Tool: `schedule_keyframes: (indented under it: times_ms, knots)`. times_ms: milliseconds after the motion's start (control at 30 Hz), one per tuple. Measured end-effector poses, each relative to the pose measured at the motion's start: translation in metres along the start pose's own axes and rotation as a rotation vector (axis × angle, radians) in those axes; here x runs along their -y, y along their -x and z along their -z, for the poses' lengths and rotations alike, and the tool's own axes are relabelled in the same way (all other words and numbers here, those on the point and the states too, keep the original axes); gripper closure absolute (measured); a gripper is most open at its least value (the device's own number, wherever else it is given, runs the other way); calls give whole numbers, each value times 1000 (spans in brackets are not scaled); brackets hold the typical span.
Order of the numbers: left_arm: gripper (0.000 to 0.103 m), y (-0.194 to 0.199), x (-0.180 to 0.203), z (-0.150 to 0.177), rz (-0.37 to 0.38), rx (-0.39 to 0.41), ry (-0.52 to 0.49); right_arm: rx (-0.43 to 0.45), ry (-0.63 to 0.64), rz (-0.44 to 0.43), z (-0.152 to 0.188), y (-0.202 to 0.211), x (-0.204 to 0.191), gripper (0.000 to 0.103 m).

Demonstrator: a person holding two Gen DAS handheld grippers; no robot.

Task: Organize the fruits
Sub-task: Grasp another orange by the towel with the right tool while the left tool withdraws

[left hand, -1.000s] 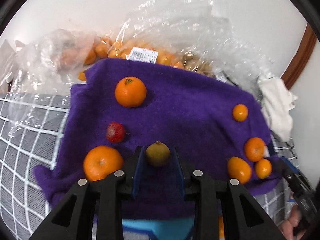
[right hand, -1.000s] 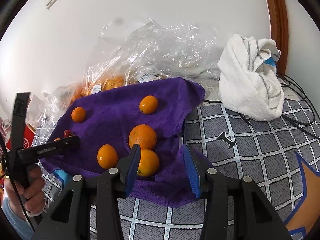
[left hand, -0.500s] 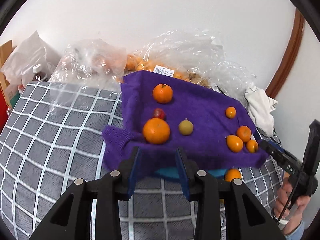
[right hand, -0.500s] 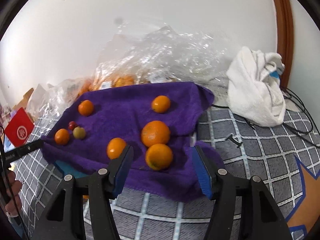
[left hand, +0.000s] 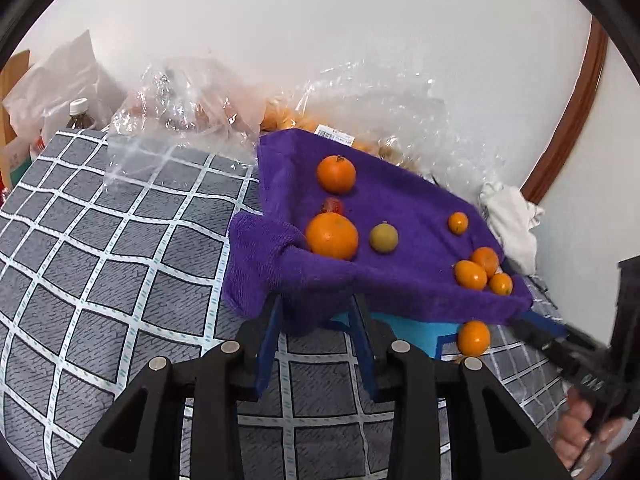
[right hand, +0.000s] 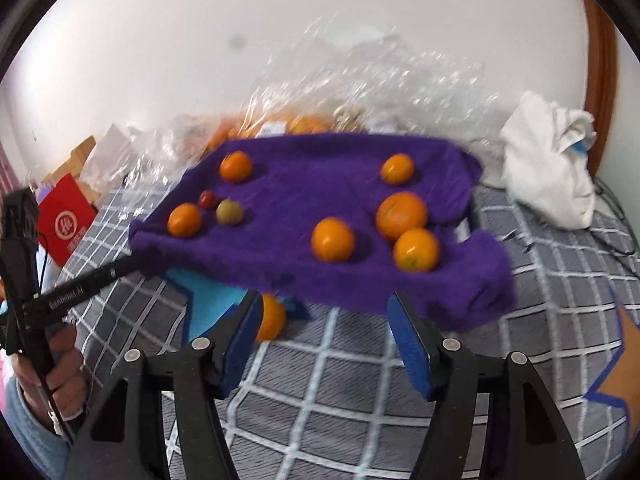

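Observation:
A purple towel lies over a raised blue base and carries several oranges, a small green-yellow fruit and a small red fruit. On its left side sit two larger oranges. One orange lies on the mat under the towel's front edge. My left gripper is open and empty in front of the towel's left corner. My right gripper is open and empty in front of the towel's front edge.
Clear plastic bags with more oranges lie behind the towel against the white wall. A white cloth lies at the right. A grey checked mat covers the surface. A red box and a bottle stand at the left.
Both grippers have pulled back from the towel. The left one had the green-yellow fruit between its fingers a second ago; the fruit now lies on the towel, away from it.

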State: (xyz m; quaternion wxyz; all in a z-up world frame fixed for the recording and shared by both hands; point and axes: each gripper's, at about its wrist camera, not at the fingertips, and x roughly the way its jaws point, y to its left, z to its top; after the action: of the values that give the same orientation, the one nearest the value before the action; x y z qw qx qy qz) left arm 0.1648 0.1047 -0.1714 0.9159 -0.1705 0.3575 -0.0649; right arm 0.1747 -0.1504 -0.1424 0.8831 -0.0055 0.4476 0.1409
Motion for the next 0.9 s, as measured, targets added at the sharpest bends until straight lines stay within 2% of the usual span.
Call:
schedule_keyframes:
  times_ms: [233, 433, 600, 833, 900]
  knots:
    - [71, 5, -1, 0, -15, 16, -2, -41, 63, -16, 3, -19, -30, 50]
    - [71, 6, -5, 0, -12, 16, 16, -93, 25, -18, 1, -38, -32, 55]
    - [71, 3, -3, 2, -19, 5, 6, -141, 11, -26, 0, -50, -31, 68]
    - [71, 1, -1, 4, -37, -3, -11, -85, 1, 3, 6, -23, -18, 70]
    - [71, 0, -1, 5, -39, -9, -12, -66, 29, 52, 12, -11, -13, 70]
